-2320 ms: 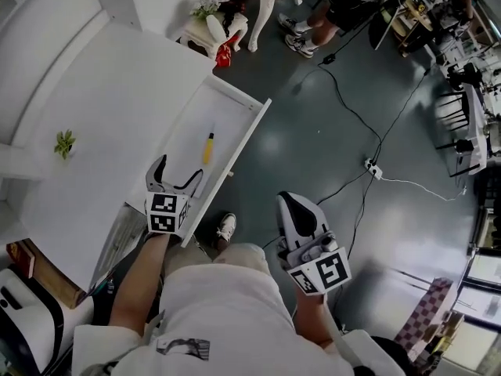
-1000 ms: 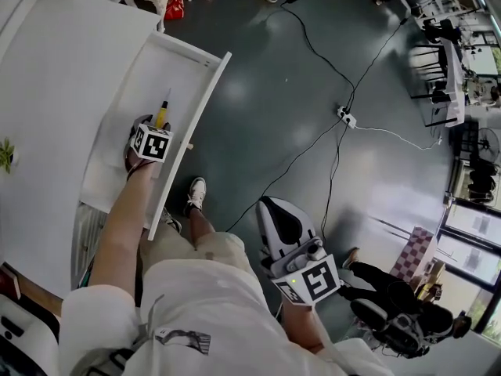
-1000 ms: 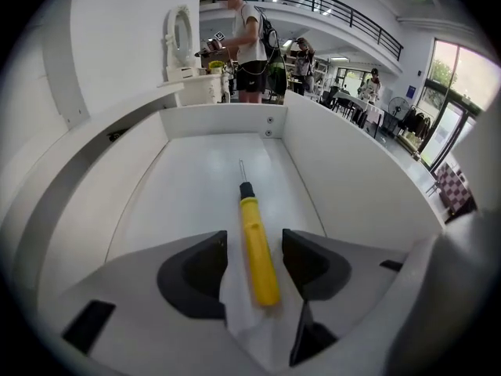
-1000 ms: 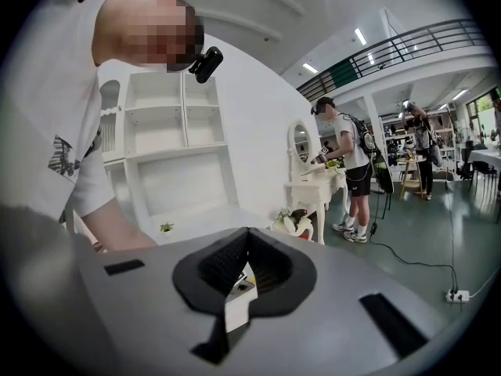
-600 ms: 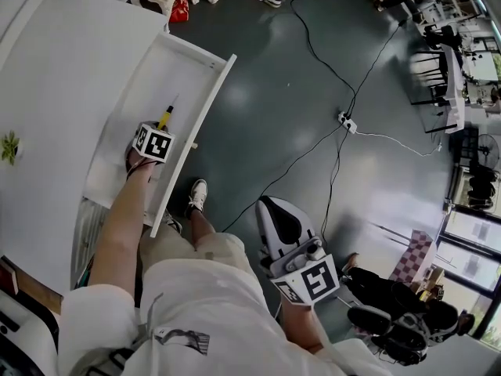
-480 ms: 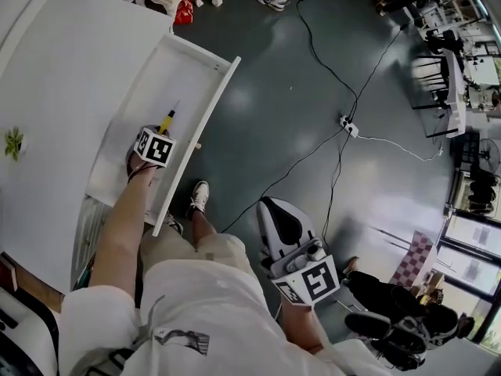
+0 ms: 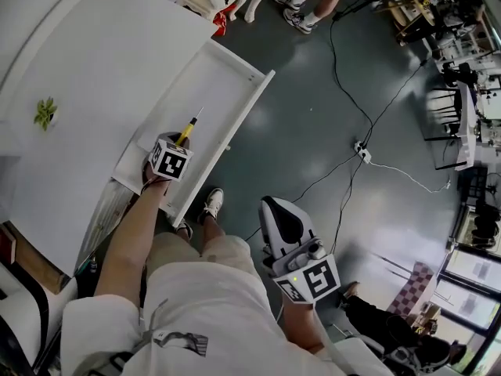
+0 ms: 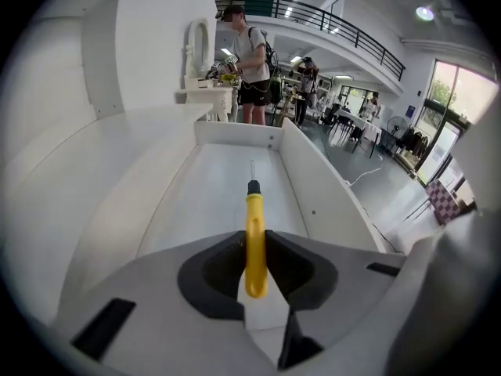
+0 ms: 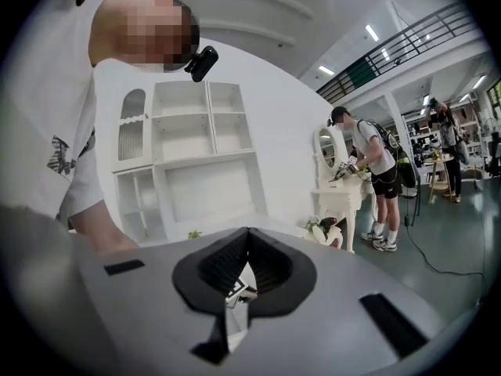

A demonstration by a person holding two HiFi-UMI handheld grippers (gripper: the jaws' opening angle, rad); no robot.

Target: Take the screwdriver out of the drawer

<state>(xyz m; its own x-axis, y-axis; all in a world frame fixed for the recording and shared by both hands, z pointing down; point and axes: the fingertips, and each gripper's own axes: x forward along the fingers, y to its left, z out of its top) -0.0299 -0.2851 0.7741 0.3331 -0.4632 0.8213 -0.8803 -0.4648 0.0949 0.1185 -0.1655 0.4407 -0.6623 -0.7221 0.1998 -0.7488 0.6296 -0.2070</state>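
My left gripper (image 7: 180, 141) is shut on the handle of a yellow screwdriver (image 7: 186, 131), held above the open white drawer (image 7: 244, 121). In the left gripper view the yellow handle (image 8: 254, 229) is pinched between the dark pads (image 8: 291, 266), and its black collar and thin metal shaft point along the drawer's floor (image 8: 215, 194). My right gripper (image 7: 283, 219) hangs over the grey floor to the right of the person's legs, away from the drawer. It holds nothing, and in the right gripper view its jaws (image 9: 246, 247) are together.
The drawer sticks out from a white cabinet top (image 7: 102, 61) that carries a small green plant (image 7: 45, 112). A black cable and a power strip (image 7: 362, 149) lie on the floor. The wearer's shoe (image 7: 210, 204) is below the drawer front. People stand by a white vanity (image 8: 205, 92).
My left gripper went into the drawer, closed on the screwdriver that lay there, and has now lifted it up and back toward the drawer's near end. The right gripper shifted only slightly.
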